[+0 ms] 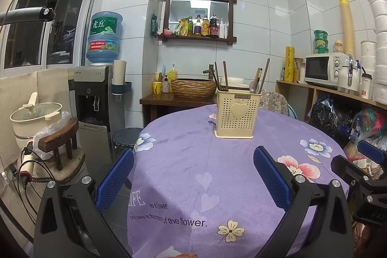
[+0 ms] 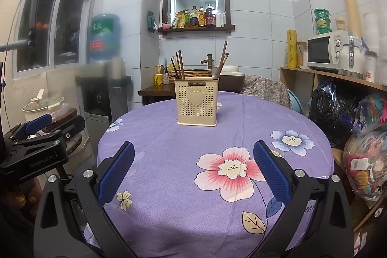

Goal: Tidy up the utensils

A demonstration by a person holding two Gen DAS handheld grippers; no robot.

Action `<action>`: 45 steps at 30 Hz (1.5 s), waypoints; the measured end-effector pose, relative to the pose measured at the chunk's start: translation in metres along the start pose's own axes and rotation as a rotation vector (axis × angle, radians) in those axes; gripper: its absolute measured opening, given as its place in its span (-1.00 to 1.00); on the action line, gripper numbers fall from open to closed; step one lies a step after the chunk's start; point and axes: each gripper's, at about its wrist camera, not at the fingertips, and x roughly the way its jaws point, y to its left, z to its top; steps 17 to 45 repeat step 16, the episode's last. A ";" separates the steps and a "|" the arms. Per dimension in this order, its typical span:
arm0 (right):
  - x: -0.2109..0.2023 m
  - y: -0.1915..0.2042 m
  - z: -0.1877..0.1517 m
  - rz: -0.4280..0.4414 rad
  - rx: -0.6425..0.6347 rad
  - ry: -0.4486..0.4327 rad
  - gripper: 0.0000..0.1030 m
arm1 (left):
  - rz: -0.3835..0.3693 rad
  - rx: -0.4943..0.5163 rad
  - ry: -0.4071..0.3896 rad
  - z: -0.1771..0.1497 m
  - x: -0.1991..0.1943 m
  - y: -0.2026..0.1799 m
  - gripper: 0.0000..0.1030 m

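Note:
A cream perforated utensil holder (image 1: 238, 115) with a heart on its front stands upright at the far side of the round table with the purple flowered cloth (image 1: 193, 173). Brown chopsticks (image 1: 225, 75) and a metal spoon (image 1: 254, 86) stick out of it. It also shows in the right wrist view (image 2: 197, 102), with chopsticks (image 2: 180, 64) and a spoon (image 2: 215, 71). My left gripper (image 1: 193, 169) is open and empty, above the near part of the table. My right gripper (image 2: 193, 162) is open and empty, above the table's near part, well short of the holder.
A water dispenser (image 1: 96, 93) and a rice cooker (image 1: 36, 117) stand at left. A wooden side table carries a wicker basket (image 1: 193, 87). A shelf at right holds a microwave (image 1: 325, 69) with bags (image 2: 362, 137) below. The other gripper shows at each view's edge (image 2: 43, 137).

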 end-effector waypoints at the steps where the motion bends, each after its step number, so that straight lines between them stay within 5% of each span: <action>1: 0.000 0.000 0.000 0.002 0.001 0.001 0.89 | 0.001 0.000 0.001 0.000 0.000 -0.001 0.90; 45: 0.000 -0.002 -0.001 -0.016 -0.002 -0.003 0.89 | -0.004 -0.008 0.035 0.001 0.005 -0.001 0.90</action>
